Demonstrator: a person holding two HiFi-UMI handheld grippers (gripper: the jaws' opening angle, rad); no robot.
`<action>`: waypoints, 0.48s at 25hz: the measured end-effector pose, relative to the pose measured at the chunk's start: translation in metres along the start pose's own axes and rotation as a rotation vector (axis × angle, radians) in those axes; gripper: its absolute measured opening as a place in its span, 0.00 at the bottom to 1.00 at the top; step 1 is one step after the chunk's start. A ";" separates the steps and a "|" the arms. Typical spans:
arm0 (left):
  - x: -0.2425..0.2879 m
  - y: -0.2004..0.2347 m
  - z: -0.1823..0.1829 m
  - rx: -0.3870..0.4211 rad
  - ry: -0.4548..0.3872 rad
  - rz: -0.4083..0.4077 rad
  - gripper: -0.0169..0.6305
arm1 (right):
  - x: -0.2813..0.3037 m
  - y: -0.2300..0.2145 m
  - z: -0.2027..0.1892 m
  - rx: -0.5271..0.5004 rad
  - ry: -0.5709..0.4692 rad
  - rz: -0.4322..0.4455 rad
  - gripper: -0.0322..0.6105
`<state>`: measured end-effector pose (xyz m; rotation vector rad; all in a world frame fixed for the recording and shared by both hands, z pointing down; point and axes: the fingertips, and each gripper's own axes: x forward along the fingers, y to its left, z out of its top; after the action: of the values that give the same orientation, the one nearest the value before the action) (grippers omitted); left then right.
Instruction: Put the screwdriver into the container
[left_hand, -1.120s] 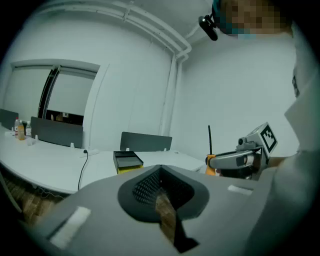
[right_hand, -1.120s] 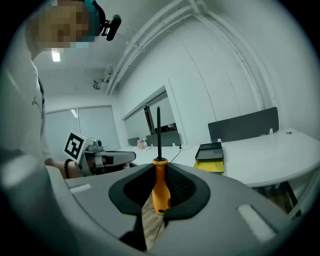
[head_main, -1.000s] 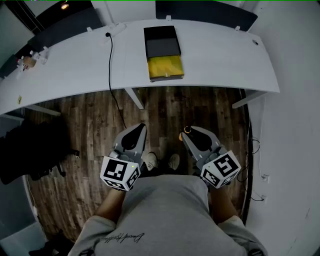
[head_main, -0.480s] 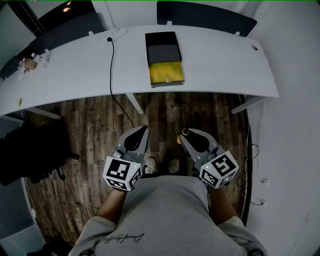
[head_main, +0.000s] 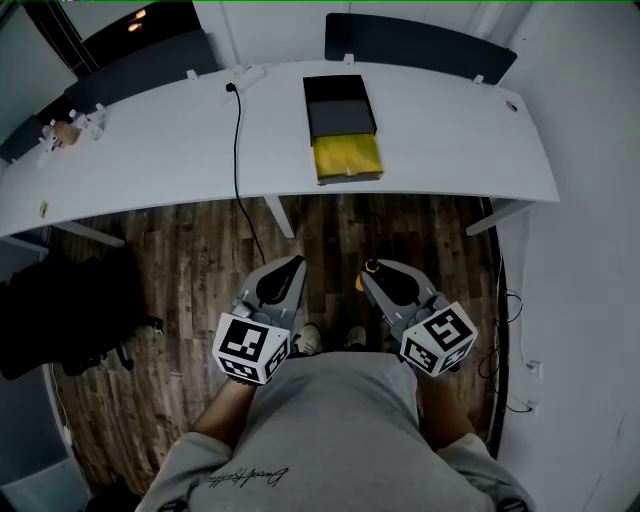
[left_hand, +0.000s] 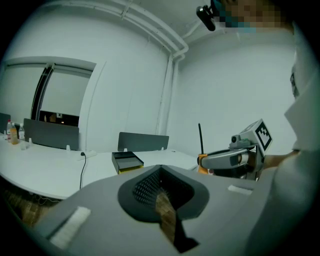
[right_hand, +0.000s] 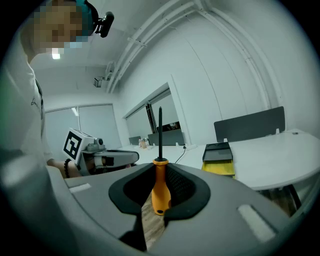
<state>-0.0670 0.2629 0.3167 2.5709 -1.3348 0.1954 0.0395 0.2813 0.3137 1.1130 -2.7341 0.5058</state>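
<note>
A black container with a yellow front part (head_main: 343, 130) lies on the long white table (head_main: 450, 140), far ahead of both grippers. It also shows as the container (left_hand: 127, 162) and the container (right_hand: 218, 159). My right gripper (head_main: 372, 268) is shut on a screwdriver (right_hand: 160, 187) by its orange handle, and the black shaft stands upright above the jaws. The screwdriver (left_hand: 200, 150) pokes up from the right gripper (left_hand: 230, 159). My left gripper (head_main: 290, 263) is shut with nothing in it. Both are held over the wooden floor, close to the person's body.
A black cable (head_main: 238, 150) runs across the table and down to the floor. Small bottles (head_main: 70, 128) stand at the table's far left end. A dark office chair (head_main: 60, 310) sits at the left. White table legs (head_main: 278, 212) stand ahead, and a wall is close on the right.
The table and container have slid right and a little nearer in the head view. The left gripper has shifted slightly right. The right gripper still holds the screwdriver the same way.
</note>
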 end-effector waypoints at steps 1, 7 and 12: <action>-0.002 0.003 -0.001 0.001 0.003 -0.006 0.03 | 0.003 0.004 0.001 -0.003 -0.001 -0.001 0.18; -0.006 0.013 -0.005 0.000 0.006 -0.030 0.03 | 0.012 0.015 -0.003 0.007 -0.006 -0.012 0.18; 0.001 0.018 -0.004 -0.002 0.004 -0.041 0.03 | 0.021 0.013 -0.003 0.005 0.008 0.000 0.18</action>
<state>-0.0811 0.2536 0.3233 2.5921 -1.2797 0.1911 0.0158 0.2771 0.3183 1.1099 -2.7271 0.5167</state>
